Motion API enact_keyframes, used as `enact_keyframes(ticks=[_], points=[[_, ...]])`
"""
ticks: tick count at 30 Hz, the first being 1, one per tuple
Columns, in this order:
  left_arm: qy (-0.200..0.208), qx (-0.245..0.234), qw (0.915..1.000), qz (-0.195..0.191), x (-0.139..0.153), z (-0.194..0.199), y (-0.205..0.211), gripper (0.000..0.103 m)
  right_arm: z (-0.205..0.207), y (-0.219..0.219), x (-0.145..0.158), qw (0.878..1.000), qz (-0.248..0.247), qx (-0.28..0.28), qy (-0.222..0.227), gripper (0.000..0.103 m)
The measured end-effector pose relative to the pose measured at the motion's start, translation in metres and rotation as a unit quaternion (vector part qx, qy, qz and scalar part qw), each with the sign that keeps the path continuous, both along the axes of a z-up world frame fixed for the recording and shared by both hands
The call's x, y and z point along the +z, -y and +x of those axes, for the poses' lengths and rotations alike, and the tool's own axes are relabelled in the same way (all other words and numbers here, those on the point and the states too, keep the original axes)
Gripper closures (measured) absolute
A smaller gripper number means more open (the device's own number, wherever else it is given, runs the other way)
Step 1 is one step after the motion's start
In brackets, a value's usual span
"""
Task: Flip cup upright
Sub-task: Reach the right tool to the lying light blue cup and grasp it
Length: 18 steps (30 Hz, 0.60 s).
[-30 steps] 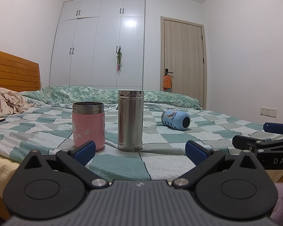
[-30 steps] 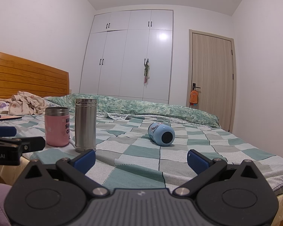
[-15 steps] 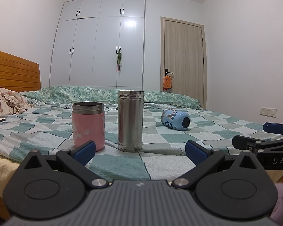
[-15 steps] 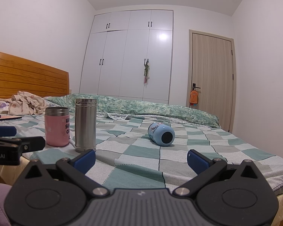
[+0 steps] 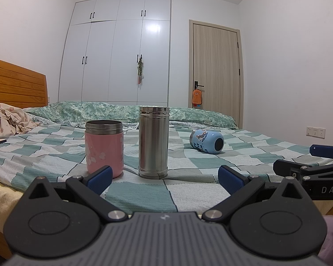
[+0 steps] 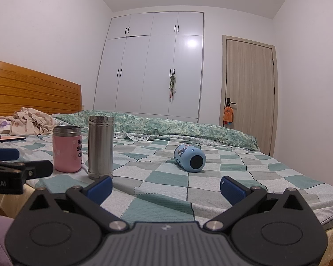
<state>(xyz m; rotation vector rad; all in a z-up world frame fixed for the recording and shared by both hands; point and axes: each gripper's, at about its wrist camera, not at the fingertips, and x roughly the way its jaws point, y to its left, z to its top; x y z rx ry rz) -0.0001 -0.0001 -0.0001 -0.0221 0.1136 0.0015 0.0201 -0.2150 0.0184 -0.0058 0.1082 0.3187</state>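
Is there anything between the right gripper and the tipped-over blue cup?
Nothing but bare checked bedspread: in the right wrist view the right gripper is open, with the blue cup lying on its side beyond.

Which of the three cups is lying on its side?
The blue cup, tipped over on the bed; the pink cup and steel cup stand upright.

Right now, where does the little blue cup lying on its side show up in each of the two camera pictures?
Left wrist view: the blue cup lies right of centre, on the checked bedspread.
Right wrist view: the blue cup lies just right of centre.
Shared landmark: the upright steel flask stands to its left in both.
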Motion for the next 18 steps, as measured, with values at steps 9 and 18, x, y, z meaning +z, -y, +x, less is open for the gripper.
enact_keyframes(ticks=[9, 18], points=[[-0.012, -0.01, 0.9998, 0.011, 0.003, 0.004, 0.003, 0.0, 0.001, 0.001, 0.003, 1.0, 0.002, 0.003, -0.006, 0.0], [-0.026, -0.107, 0.993, 0.042, 0.032, 0.057, 0.03, 0.0, 0.048, 0.031, 0.037, 1.0, -0.018, 0.019, -0.014, 0.0]])
